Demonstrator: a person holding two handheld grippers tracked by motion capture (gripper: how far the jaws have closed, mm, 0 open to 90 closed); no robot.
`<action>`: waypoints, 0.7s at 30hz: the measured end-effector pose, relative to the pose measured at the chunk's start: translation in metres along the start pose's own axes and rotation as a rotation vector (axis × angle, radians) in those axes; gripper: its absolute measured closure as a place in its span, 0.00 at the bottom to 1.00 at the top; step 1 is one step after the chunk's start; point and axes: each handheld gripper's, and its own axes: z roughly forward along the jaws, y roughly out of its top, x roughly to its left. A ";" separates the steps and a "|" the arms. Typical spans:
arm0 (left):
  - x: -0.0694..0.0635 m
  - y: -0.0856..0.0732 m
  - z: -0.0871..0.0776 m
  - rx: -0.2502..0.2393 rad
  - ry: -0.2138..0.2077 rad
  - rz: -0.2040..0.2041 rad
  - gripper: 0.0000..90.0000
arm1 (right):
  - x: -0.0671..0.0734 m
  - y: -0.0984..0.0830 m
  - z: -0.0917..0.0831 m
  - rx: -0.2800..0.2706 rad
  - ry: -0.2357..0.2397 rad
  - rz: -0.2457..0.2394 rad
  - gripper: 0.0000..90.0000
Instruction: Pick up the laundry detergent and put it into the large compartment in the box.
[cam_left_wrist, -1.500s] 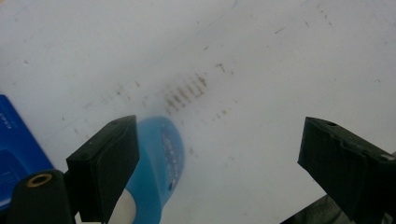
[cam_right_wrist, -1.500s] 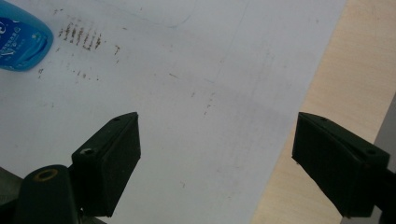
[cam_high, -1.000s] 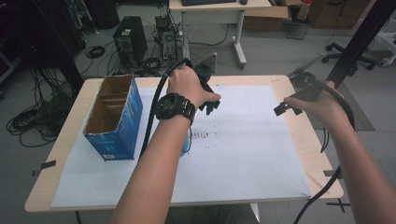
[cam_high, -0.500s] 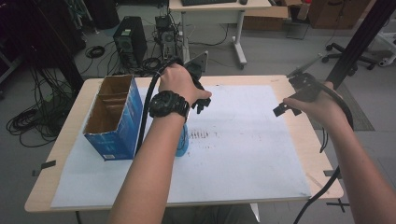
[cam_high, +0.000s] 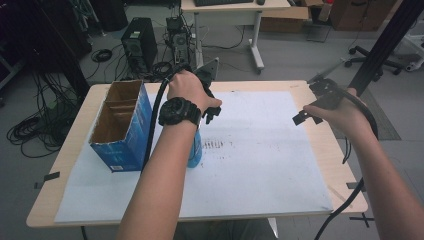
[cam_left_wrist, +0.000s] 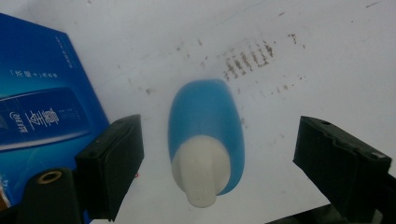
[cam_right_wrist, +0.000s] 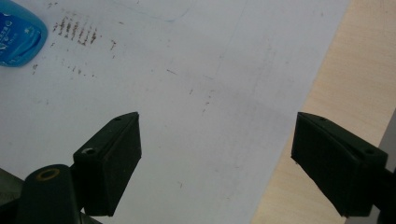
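Note:
A blue bottle with a white cap stands upright on the white paper, next to an open-topped blue carton. My left gripper hovers over the bottle and looks down on it. The jaws have just been closing a little. The bottle sits between them, and both pads stand well clear of it. In the high view the left gripper points down beyond the bottle, which my forearm partly covers. My right gripper is open over the paper's right side with nothing between its fingers.
The white paper covers most of the wooden table; dark scuff marks lie beside the bottle. The carton stands close on the bottle's left. Cables trail from both grippers. Computers, cables and desks stand on the floor beyond.
My left hand has shifted slightly to the left over the bottle. The right hand has kept still.

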 end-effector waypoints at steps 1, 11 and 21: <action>0.000 0.000 0.001 0.008 0.003 0.003 0.18 | 0.000 0.000 0.000 0.000 0.000 0.000 0.18; 0.001 -0.001 0.009 0.036 0.009 -0.005 0.18 | 0.000 0.000 0.001 0.002 0.000 -0.001 0.18; 0.001 -0.002 0.016 0.052 0.014 -0.010 0.18 | 0.001 0.000 0.002 0.002 0.000 -0.003 0.18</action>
